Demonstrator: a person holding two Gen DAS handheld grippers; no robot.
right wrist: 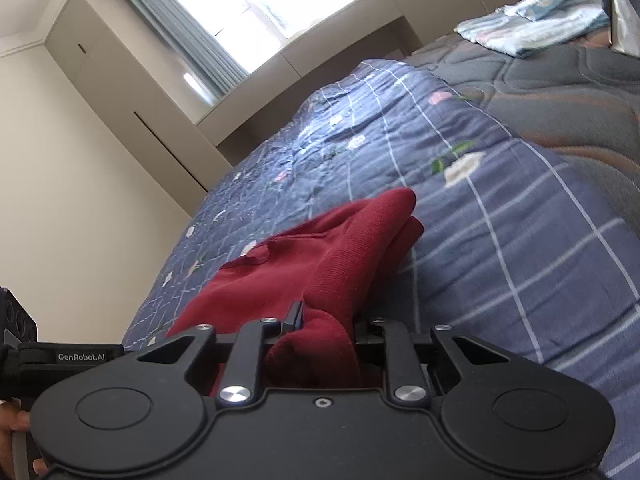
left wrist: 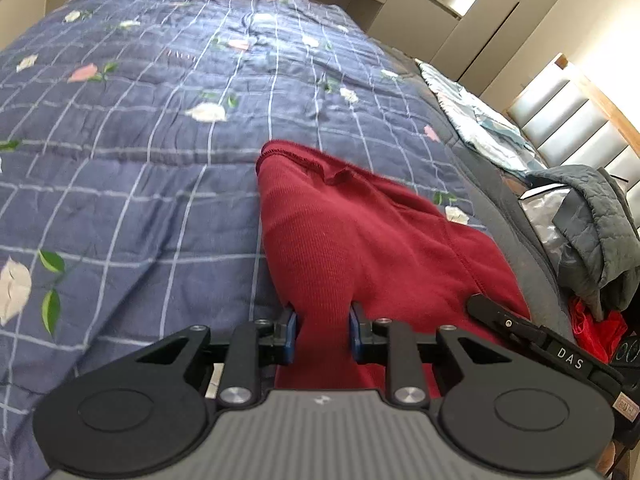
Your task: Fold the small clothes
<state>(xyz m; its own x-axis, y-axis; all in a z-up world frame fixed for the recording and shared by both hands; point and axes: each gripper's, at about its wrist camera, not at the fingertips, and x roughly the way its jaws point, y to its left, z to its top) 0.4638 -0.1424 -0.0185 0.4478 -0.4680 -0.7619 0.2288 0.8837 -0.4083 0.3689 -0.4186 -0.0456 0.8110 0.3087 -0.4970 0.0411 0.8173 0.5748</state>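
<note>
A dark red ribbed garment (left wrist: 360,232) lies on the blue checked floral quilt (left wrist: 140,160), its stitched hem toward the far side. My left gripper (left wrist: 323,334) is shut on a bunched edge of it, the blue pads pressing the cloth from both sides. In the right wrist view the same red garment (right wrist: 320,264) stretches away over the quilt (right wrist: 500,240), and my right gripper (right wrist: 326,326) is shut on another bunched edge. The other gripper's black finger (left wrist: 504,320) shows at the garment's right side in the left wrist view.
A folded pale blue patterned cloth (left wrist: 476,120) lies on the grey mattress at the right, seen too as a pile of folded cloth (right wrist: 536,28). A grey quilted item (left wrist: 600,232) and bright red fabric (left wrist: 596,332) pile up at the right edge. Cream cupboards (right wrist: 100,160) and a window (right wrist: 256,0) stand beyond the bed.
</note>
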